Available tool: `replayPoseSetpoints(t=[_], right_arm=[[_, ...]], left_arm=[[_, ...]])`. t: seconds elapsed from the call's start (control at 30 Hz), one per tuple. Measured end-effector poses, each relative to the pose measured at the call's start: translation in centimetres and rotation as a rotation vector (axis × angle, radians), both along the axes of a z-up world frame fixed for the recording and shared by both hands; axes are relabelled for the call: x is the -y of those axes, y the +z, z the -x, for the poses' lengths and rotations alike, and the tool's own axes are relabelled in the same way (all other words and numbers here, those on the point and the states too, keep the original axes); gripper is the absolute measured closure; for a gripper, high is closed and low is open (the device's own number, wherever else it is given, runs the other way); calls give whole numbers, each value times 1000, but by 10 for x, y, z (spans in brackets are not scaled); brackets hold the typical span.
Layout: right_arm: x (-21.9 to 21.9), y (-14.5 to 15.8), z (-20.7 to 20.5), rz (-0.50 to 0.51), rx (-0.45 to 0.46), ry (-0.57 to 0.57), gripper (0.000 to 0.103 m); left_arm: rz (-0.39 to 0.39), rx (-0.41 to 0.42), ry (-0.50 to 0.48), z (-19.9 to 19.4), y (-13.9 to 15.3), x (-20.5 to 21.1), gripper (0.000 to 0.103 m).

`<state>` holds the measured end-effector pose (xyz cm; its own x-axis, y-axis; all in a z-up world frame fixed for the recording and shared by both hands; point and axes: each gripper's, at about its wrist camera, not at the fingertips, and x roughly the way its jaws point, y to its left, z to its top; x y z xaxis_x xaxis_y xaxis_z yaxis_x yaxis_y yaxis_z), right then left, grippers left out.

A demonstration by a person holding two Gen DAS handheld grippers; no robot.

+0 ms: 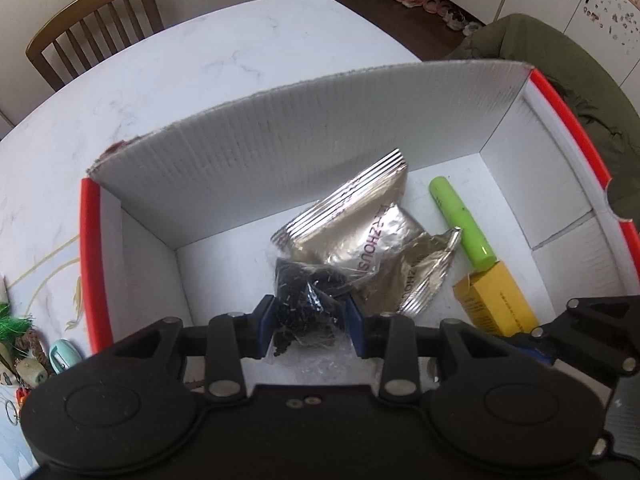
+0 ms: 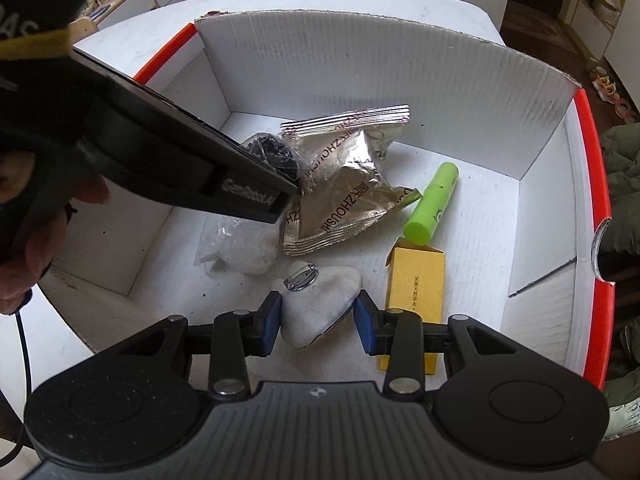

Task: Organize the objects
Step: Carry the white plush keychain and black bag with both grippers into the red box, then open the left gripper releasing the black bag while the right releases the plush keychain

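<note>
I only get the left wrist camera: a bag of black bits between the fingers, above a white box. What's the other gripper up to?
Observer: The right gripper has its fingers on either side of a white rounded pouch with a metal clip, beside the yellow box.
Operator: Is it squeezing the pouch?
Observer: The pads sit close on both sides, but I cannot tell whether they are gripping it.
Operator: Who's moving my gripper?
Observer: A person's hand holds the left gripper from behind, at the left edge of the right wrist view.
</note>
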<state>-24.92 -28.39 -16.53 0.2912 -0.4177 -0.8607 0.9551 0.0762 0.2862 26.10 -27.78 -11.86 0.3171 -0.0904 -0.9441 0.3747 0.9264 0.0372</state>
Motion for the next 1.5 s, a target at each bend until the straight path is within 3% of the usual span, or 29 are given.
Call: replayPoseSetpoints(t=[0.33, 0.43, 0.5, 0.77, 1.1, 1.5], right_arm=[[-7, 5, 2, 15, 4, -30, 62], [-11, 12, 3, 36, 6, -29, 55], [-15, 15, 3, 56, 5, -28, 50], [-31, 28, 11, 106, 31, -58, 35], [-48, 57, 15, 185, 66, -95, 28], [-68, 90, 4, 254, 96, -156, 26]], left_arm=[[-5, -22, -5, 5, -7, -1, 64], [6, -11, -11, 9, -2, -3, 56], [7, 11, -9, 13, 3, -5, 42], [59, 50, -13, 30, 25, -13, 39], [133, 129, -33, 51, 51, -20, 22], [206, 217, -46, 78, 86, -66, 12]])
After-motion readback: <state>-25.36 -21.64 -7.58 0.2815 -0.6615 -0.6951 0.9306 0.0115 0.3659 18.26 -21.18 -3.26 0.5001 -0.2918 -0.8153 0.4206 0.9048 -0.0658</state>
